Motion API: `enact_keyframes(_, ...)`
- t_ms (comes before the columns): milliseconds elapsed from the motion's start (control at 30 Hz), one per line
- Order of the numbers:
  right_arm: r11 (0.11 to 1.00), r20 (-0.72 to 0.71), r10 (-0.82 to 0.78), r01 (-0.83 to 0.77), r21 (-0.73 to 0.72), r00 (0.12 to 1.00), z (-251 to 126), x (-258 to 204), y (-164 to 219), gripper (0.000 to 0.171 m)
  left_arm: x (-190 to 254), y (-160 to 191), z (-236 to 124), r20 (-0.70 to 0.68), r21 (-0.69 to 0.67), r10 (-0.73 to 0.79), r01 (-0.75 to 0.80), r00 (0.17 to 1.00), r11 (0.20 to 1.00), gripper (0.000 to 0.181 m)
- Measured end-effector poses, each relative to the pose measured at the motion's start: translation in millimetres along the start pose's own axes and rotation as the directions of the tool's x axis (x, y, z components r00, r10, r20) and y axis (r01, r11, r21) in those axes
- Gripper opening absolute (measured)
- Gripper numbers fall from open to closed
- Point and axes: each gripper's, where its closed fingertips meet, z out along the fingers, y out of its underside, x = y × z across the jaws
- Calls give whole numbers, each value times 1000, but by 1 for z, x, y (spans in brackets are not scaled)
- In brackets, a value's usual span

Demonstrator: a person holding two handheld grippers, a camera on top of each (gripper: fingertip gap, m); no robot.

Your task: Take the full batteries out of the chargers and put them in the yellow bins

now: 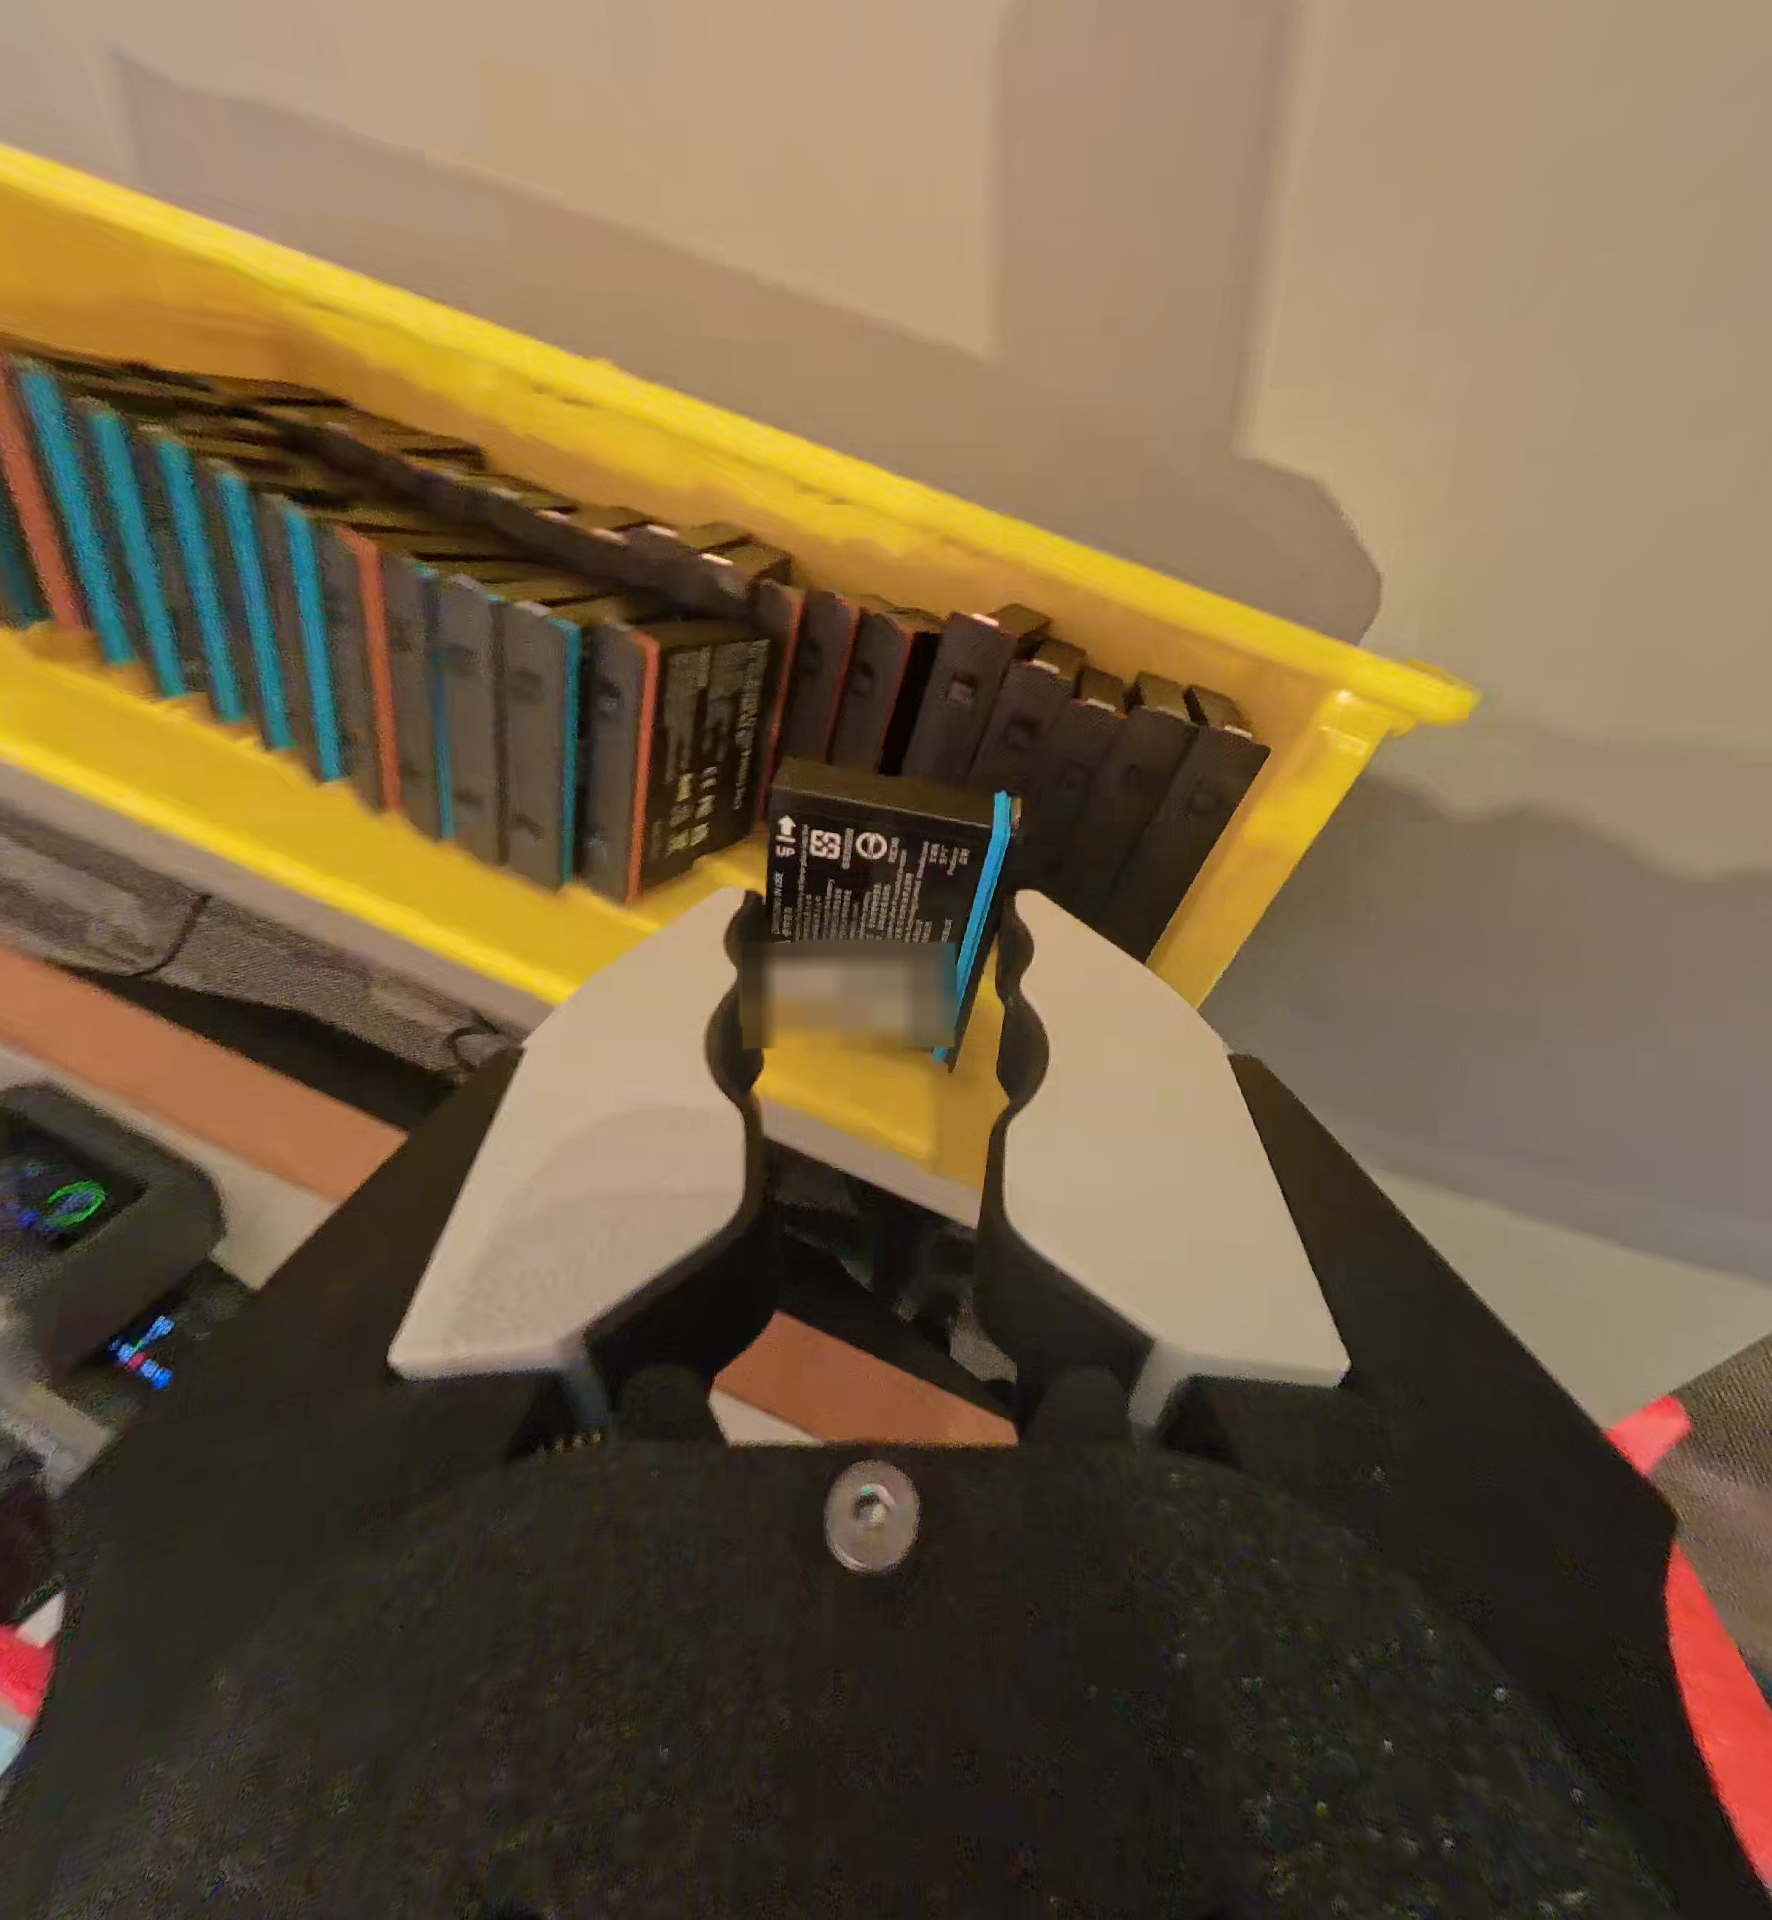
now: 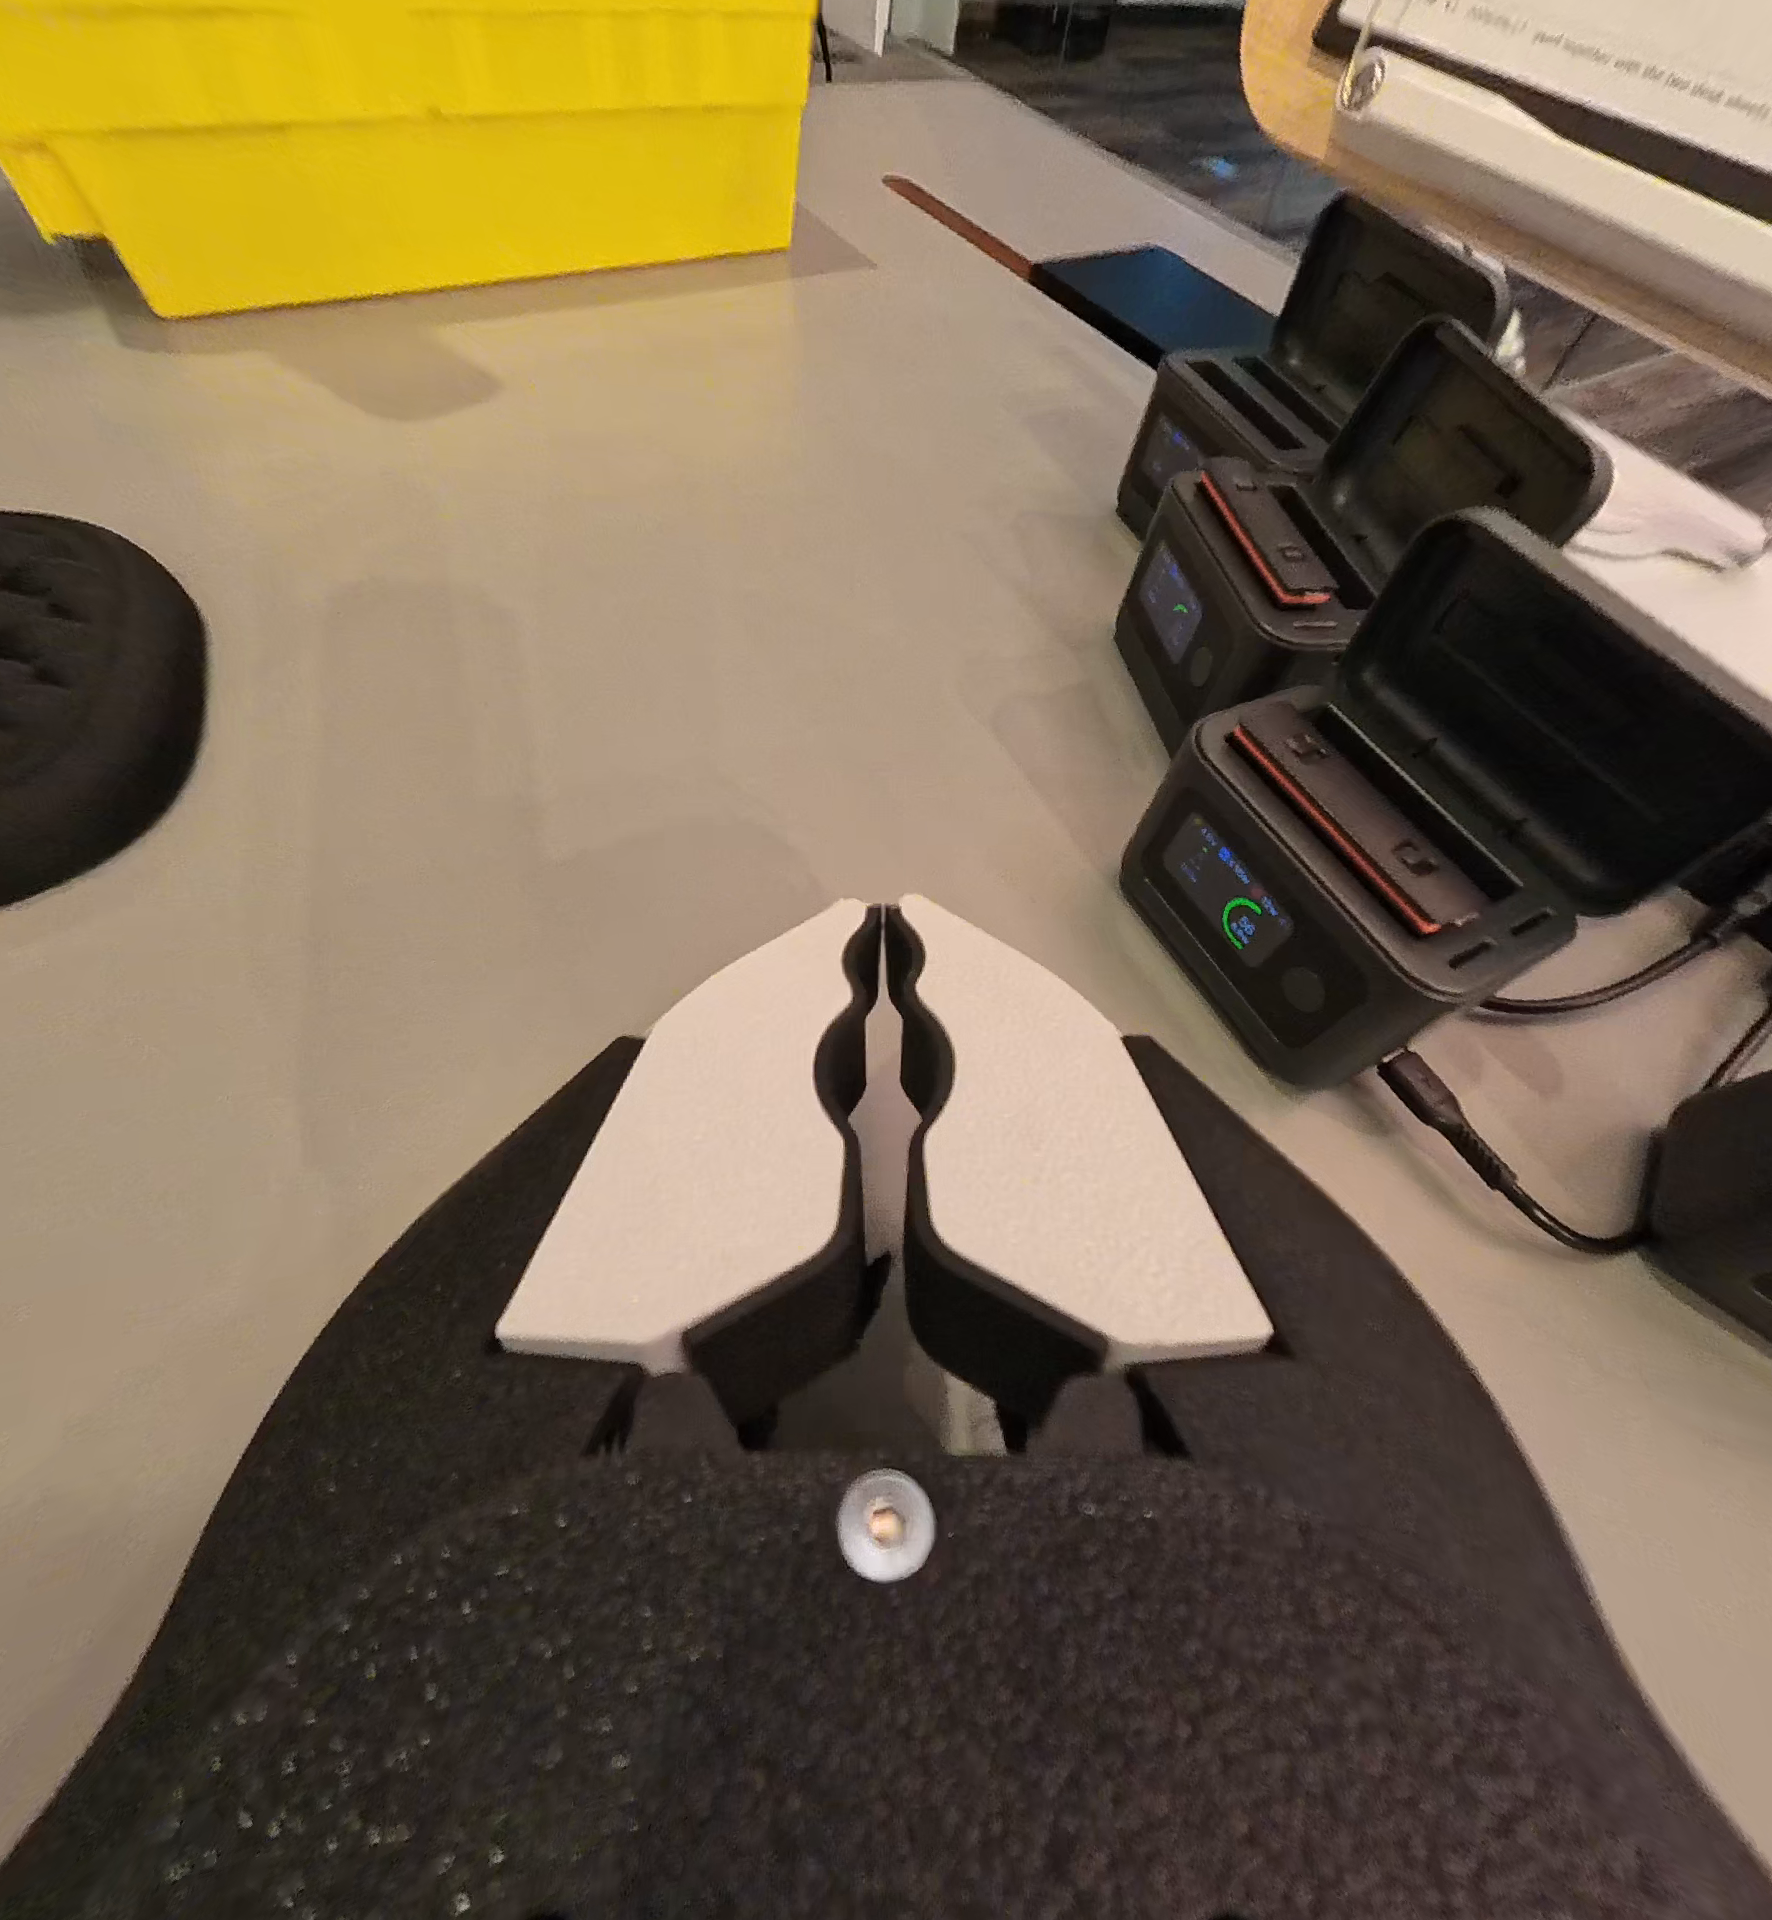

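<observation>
My left gripper is shut on a black battery with a blue edge and holds it just above the near rim of a long yellow bin. The bin holds a row of several black batteries with blue or orange edges, standing on end. My right gripper is shut and empty, low over the grey table. To its right stand three black chargers with lids open; the nearest charger and the middle charger each hold an orange-edged battery, the far charger looks empty.
Stacked yellow bins stand at the back left of the right wrist view. A black padded disc lies at the left. Cables run from the chargers. Another charger with a lit screen sits low left in the left wrist view. Spacing between my two grippers at the tips: around 45 centimetres.
</observation>
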Motion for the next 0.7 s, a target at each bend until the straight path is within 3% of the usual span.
enact_keyframes(167, 987, 81, -86, 74, 143, 993, -12, -20, -26, 3, 1, -34, -48, 70, 221, -32, 15, 997, 975, 42)
enact_keyframes(333, 949, 88, -235, 209, 235, 968, -26, -37, -49, 3, 38, -103, -77, -12, 452, 53, -42, 999, 891, 42)
enact_keyframes(433, 913, 97, -340, 304, 273, 935, -35, -52, -61, 7, 67, -143, -80, -75, 525, 156, -94, 985, 846, 42)
enact_keyframes(533, 867, 82, -453, 417, 275, 888, -39, -65, -70, 23, 94, -182, -81, -126, 577, 266, -148, 956, 804, 42)
enact_keyframes(700, 765, 78, -610, 561, 315, 789, -48, -94, -89, 27, 127, -238, -82, -147, 633, 418, -239, 897, 736, 42)
